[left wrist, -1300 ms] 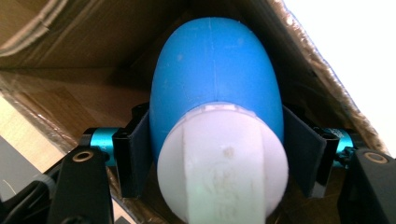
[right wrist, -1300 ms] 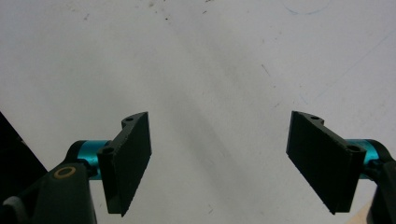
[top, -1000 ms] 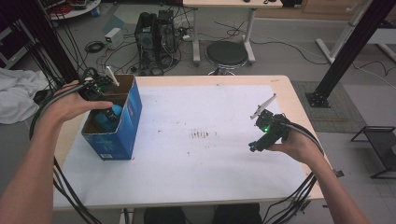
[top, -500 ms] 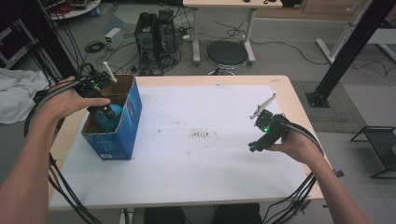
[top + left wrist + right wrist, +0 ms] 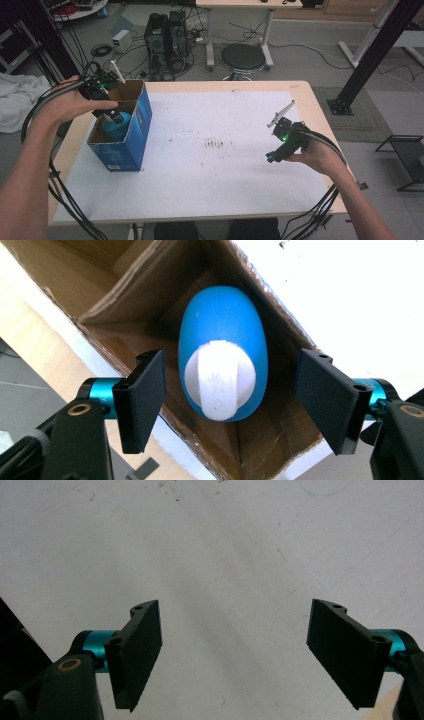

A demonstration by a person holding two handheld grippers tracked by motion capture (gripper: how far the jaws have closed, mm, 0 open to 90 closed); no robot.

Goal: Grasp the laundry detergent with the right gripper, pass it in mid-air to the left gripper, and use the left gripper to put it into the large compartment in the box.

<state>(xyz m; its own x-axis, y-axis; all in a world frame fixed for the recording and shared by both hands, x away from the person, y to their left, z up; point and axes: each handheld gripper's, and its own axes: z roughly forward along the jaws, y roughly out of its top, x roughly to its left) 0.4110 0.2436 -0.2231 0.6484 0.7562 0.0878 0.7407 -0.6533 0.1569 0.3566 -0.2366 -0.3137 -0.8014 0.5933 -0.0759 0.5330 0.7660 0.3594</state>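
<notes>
Jaws wide on the left gripper [image 5: 232, 395], and they have just been opening: the blue bottle [image 5: 222, 340] with its white cap [image 5: 219, 385] sits between the pads, clear daylight on both sides, nothing pressing on it. That bottle stands upright inside the blue cardboard box [image 5: 131, 135], at the box's near end, and the box sits by the desk's left edge, toward the far left corner. From the high view the left gripper [image 5: 114, 116] hangs just over the box's open top, the left hand [image 5: 70, 102] wrapped round its body.

Over to the right gripper [image 5: 272, 156]: jaws spread apart too, holding nothing, only bare white surface under them in its own view [image 5: 235, 645]. It hovers low near the desk's right edge, held in the right hand [image 5: 312, 155].

Now the surface: a white sheet [image 5: 210, 170] covers most of the wooden desk [image 5: 305, 90], scuffed with a patch of dark specks around the middle. Open tabletop lies between the two grippers.

Beyond the far edge, grey floor, a round black stool [image 5: 242, 57], a computer tower [image 5: 167, 35] amid tangled cables, and a black frame leg [image 5: 370, 55] at the right. White cloth [image 5: 15, 100] lies off the left side.
</notes>
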